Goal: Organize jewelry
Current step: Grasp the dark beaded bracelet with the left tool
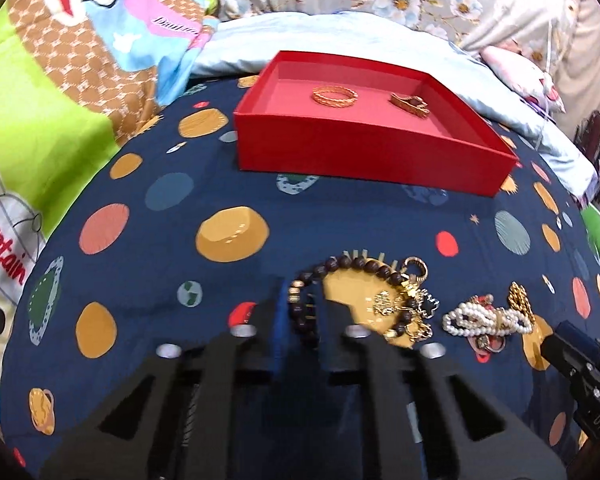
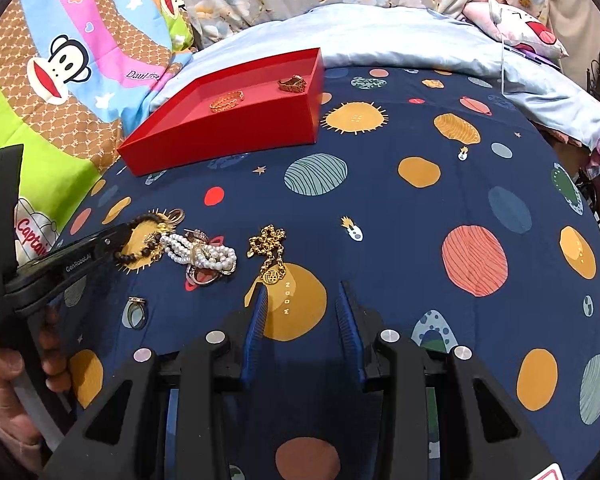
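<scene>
Left wrist view, left tool [image 1: 305, 308] clamped on dark bead bracelet [image 1: 352, 266], right tool [image 2: 302, 300] apart, gold necklace [image 2: 269, 248] just ahead.

Our left gripper [image 1: 304, 312] is matte black plastic with triangular cut-outs in its arms, round silver pins at the joints and a blue ribbed pad on its fingers [image 1: 278, 320]. Our right gripper [image 2: 302, 312] has the same build, with blue ribbed pads on both fingers [image 2: 260, 312]. White lettering runs along the left tool's side, and our left hand [image 2: 8, 396] shows bare skin above a pinkish sleeve.
</scene>
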The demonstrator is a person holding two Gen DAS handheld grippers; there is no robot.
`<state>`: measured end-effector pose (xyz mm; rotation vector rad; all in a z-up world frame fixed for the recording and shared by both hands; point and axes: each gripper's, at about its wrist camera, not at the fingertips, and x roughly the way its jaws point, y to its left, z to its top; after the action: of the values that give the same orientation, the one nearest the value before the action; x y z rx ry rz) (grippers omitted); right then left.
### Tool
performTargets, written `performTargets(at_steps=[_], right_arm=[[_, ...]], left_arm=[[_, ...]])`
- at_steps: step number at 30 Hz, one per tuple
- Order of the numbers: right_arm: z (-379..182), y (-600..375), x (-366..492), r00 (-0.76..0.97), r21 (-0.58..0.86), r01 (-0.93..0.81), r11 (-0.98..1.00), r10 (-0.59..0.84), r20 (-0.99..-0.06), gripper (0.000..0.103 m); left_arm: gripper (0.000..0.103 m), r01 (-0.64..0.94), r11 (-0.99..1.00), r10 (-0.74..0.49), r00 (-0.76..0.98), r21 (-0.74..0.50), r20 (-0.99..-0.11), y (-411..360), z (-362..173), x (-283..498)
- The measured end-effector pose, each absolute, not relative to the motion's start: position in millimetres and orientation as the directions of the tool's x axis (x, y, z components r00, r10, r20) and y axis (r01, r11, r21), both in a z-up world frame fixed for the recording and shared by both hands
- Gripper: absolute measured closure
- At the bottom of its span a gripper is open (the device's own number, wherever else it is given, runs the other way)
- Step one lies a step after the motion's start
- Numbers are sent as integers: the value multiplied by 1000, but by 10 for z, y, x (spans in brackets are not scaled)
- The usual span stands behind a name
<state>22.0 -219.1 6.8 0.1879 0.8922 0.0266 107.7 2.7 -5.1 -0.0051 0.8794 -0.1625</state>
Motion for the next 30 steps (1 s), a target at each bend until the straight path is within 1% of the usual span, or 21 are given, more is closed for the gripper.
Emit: performTargets(at_steps=[4, 9, 17, 21, 27, 30], right_arm=[[73, -2189, 221, 628, 176, 54, 983, 103, -771, 68], [91, -2160, 224, 629, 188, 41, 981, 121, -768, 68], [163, -1958, 272, 632, 212, -45, 976, 192, -751, 68], [213, -1798, 384, 625, 206, -112, 972, 231, -746, 68], [198, -1673, 615, 615, 164, -152, 975, 223, -756, 68], [130, -1638, 701, 589, 152, -167, 974, 222, -777, 68]], left_arm=[[96, 154, 985, -159, 628, -79, -762, 20, -33, 1040], [96, 163, 975, -221, 640, -152, -735, 98, 96, 883], [96, 183, 963, -270, 670, -198, -692, 197, 350, 569], [96, 177, 962, -271, 663, -205, -697, 267, 351, 488], [96, 157, 966, -257, 640, -203, -724, 348, 197, 458], [96, 150, 966, -256, 630, -208, -733, 368, 137, 455]])
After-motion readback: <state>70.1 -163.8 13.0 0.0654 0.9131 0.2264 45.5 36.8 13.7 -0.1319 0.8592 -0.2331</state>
